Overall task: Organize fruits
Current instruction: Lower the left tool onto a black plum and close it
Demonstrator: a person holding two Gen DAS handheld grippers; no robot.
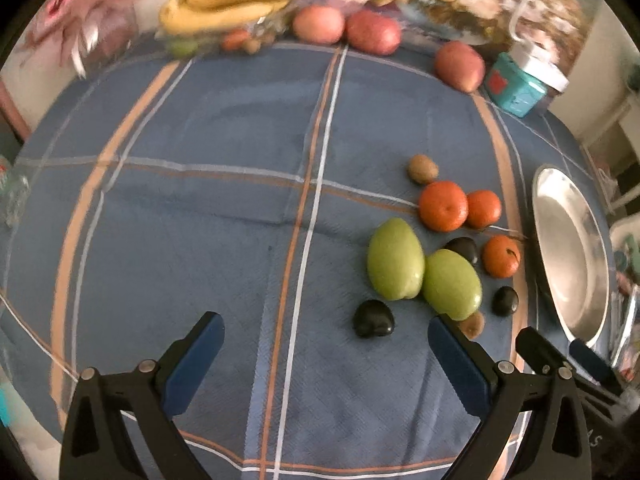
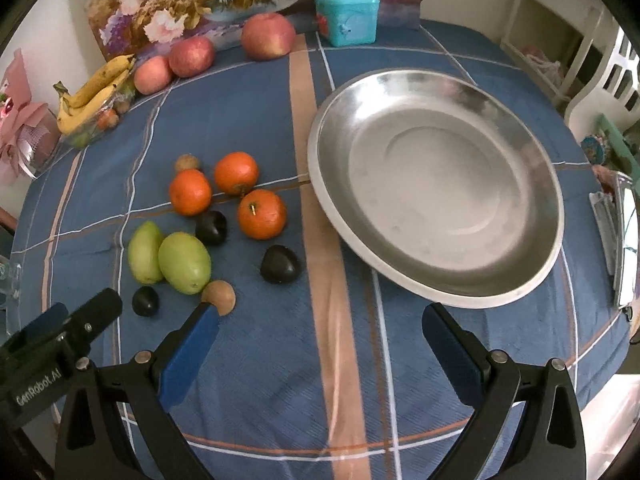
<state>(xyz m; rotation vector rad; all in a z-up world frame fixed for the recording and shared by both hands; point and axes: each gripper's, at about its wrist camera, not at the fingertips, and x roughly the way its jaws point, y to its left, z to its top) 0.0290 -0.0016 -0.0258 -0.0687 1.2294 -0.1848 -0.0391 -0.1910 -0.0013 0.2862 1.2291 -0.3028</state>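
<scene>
On the tablecloth: a fruit cluster lay left of the plate, with oranges behind mangoes, plums among them; apples, bananas and a box stood along the far edge.

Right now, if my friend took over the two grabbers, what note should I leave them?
Left gripper: open, empty, above the cloth.
Right gripper: open, empty, near the metal plate.
The plate holds nothing yet.
Loose on the tablecloth beside the plate: three oranges, two green fruits, three dark fruits, two small brown fruits.
At the far edge: three apples and bananas.
Done: nothing sorted.
Left: probably every loose fruit still needs to go onto the plate.
</scene>
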